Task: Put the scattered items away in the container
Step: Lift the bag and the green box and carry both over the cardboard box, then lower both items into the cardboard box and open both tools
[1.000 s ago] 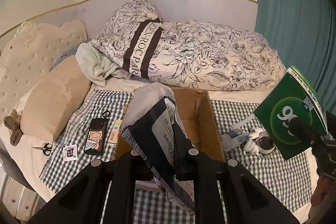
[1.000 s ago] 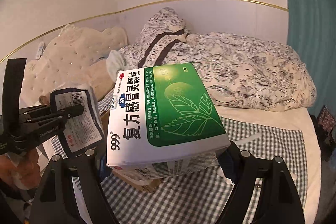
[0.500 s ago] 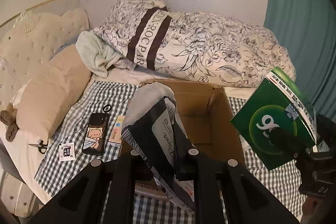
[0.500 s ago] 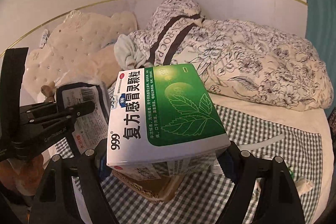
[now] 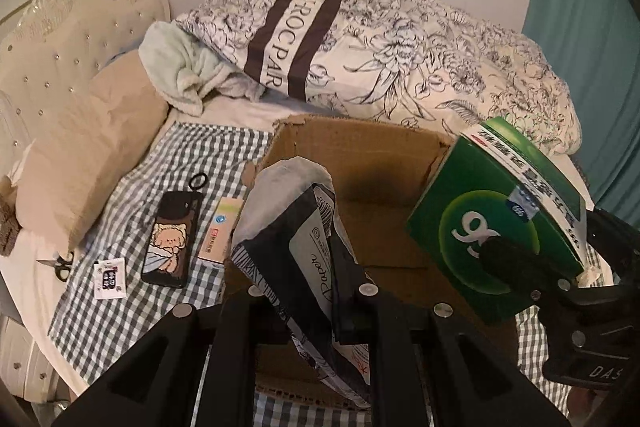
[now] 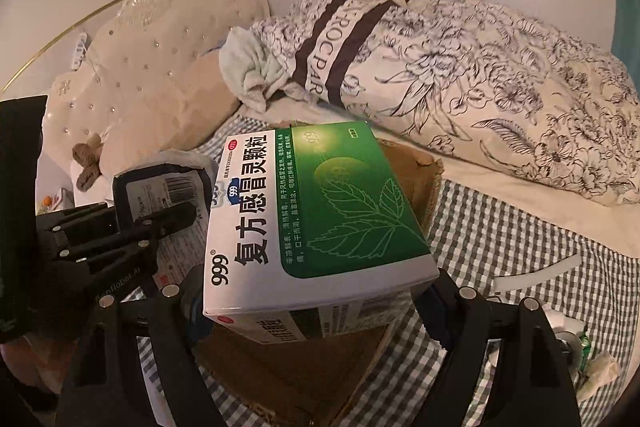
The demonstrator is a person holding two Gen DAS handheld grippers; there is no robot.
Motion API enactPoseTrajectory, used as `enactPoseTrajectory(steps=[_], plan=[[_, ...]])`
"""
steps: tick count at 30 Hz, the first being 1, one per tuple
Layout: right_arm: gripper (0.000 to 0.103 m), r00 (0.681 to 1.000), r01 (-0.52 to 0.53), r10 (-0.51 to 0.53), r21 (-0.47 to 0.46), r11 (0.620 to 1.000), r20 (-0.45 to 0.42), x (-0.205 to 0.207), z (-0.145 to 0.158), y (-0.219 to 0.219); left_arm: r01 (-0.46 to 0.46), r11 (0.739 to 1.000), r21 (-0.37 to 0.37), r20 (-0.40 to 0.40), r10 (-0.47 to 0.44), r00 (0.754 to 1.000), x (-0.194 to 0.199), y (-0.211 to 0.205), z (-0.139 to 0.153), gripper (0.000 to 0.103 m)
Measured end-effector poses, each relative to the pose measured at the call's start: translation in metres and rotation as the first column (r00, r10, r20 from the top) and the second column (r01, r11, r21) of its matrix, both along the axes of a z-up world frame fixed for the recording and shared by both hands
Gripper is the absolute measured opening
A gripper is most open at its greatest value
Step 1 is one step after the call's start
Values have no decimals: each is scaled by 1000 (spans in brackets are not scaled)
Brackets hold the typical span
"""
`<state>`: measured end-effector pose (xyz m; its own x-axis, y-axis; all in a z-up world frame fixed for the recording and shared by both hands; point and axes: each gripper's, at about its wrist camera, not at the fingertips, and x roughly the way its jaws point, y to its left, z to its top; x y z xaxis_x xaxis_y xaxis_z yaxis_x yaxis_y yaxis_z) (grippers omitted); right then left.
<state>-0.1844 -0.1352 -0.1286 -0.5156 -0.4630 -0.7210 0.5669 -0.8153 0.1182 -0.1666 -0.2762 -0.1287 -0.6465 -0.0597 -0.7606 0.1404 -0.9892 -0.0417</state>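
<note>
An open cardboard box (image 5: 360, 155) sits on the checked cloth on the bed. My left gripper (image 5: 312, 291) is shut on a black and white plastic mailer bag (image 5: 292, 227) and holds it over the box's near left edge. My right gripper (image 6: 312, 303) is shut on a green and white medicine box (image 6: 320, 211), held above the cardboard box (image 6: 420, 179). The medicine box also shows at the right of the left wrist view (image 5: 496, 223). The mailer bag shows at the left of the right wrist view (image 6: 168, 187).
Left of the box lie a phone (image 5: 170, 239), a small carton (image 5: 220, 231), a sachet (image 5: 108, 273) and scissors (image 5: 60, 263). Pillows (image 5: 288, 27) and a floral duvet (image 5: 460, 59) lie behind. Small scraps (image 6: 580, 347) lie right of the box.
Both grippers moved toward the cardboard box with their loads. The medicine box has come left over the box's right side, and the cardboard box now looks closer and larger.
</note>
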Motion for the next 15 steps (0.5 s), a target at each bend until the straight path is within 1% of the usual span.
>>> enactPoseTrajectory(steps=[4, 8, 14, 15], plan=[[81, 999, -16, 15, 31, 999, 45, -11, -18, -8, -4, 1000, -1, 35, 4, 999, -9, -1, -16, 13], [81, 998, -22, 18, 58, 998, 67, -18, -36, -13, -10, 1000, -4, 75, 10, 997, -15, -2, -33, 13], [82, 997, -21, 15, 77, 997, 80, -23, -47, -12, -17, 1000, -19, 102, 19, 995, -21, 1, -45, 13], [82, 996, -22, 16, 78, 997, 82, -23, -48, -11, -21, 1000, -21, 106, 23, 994, -22, 1, -46, 14]])
